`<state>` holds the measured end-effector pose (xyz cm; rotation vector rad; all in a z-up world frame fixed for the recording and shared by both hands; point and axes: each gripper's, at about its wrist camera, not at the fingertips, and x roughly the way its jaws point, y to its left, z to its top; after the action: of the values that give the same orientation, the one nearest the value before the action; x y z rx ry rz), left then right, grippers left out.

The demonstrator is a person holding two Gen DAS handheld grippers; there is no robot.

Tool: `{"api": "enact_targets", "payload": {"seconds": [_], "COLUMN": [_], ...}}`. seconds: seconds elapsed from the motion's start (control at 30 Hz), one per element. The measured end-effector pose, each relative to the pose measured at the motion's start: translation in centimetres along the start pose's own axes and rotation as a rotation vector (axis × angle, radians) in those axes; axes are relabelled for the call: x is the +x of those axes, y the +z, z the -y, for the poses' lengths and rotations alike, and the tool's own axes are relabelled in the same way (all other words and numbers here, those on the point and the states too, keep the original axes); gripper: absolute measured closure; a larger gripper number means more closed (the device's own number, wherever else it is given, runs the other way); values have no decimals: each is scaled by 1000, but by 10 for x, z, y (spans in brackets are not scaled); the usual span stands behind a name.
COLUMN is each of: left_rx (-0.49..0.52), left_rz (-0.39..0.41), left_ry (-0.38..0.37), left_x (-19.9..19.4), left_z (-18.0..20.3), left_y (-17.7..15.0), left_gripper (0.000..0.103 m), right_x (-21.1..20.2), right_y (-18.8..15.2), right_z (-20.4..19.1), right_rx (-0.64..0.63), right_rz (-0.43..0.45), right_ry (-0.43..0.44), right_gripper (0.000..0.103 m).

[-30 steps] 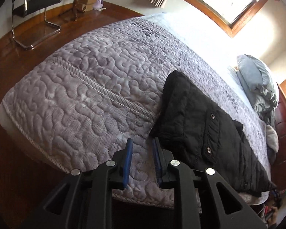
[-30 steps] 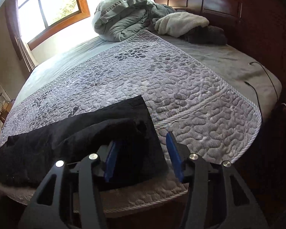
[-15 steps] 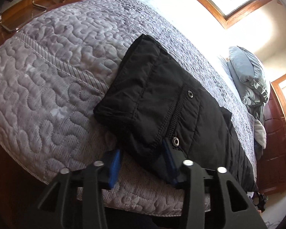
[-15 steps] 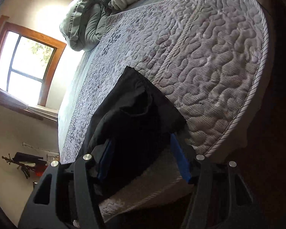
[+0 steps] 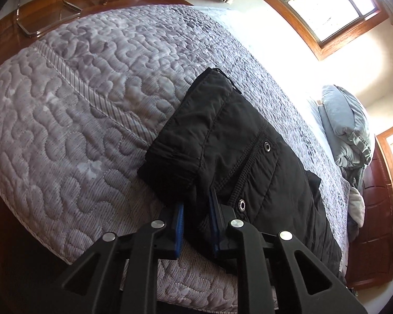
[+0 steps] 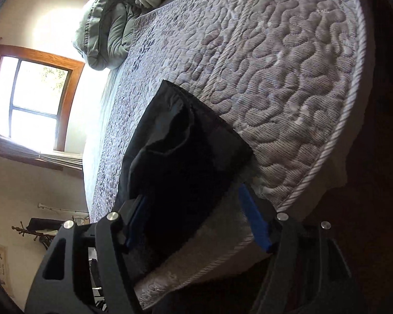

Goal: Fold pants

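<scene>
The black pants (image 5: 238,162) lie stretched along the near edge of the quilt (image 5: 91,110), already doubled leg over leg, with the waist end toward the foot of the bed. At that end the left gripper (image 5: 195,209) has its blue fingers drawn close on a bunch of waistband cloth, pinching it just beside a metal snap (image 5: 241,205). At the other end, the right gripper (image 6: 196,209) sits with its fingers spread wide, straddling the leg hem (image 6: 196,144); one finger (image 6: 251,219) is clear of the cloth, the other half buried in it, so nothing is gripped there yet.

To my eye the step is getting a hold on both ends before folding. It would go best if the right fingers slid further over the hem and closed on both layers together, not just the top one. The pants hug the mattress edge, so a lift before swinging should keep them from sliding off. The pillows (image 5: 348,128) are well apart.
</scene>
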<state>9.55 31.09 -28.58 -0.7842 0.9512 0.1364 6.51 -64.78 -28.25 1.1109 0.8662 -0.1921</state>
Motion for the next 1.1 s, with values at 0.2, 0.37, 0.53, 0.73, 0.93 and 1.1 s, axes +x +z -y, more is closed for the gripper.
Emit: {"api": "enact_targets", "payload": {"seconds": [0.2,0.37,0.53,0.73,0.93,1.1], "left_rx": [-3,-4,-18,-38,-68,-36], "left_rz": [-2,-2,-3,18,66,49], "left_ry": [4,9,12,66,109,122], "left_x": [1,3,5,10,9,8], "left_z": [-2,-2,-3,-4,-12,-8], "left_y": [0,0,1,-2,-4,-2], "left_gripper": [87,86,86,86,86,86], "right_x": [-28,-19,5,8,27,28], "right_y": [-16,-14,1,13,14,10], "right_z": [37,26,4,-70,-13,10], "right_rx": [174,136,71,-175,-43,-7], "right_rz": [74,65,61,99,51,36], "right_ry": [114,132,85,89,-11,20], "right_gripper": [35,35,70,92,92,85]}}
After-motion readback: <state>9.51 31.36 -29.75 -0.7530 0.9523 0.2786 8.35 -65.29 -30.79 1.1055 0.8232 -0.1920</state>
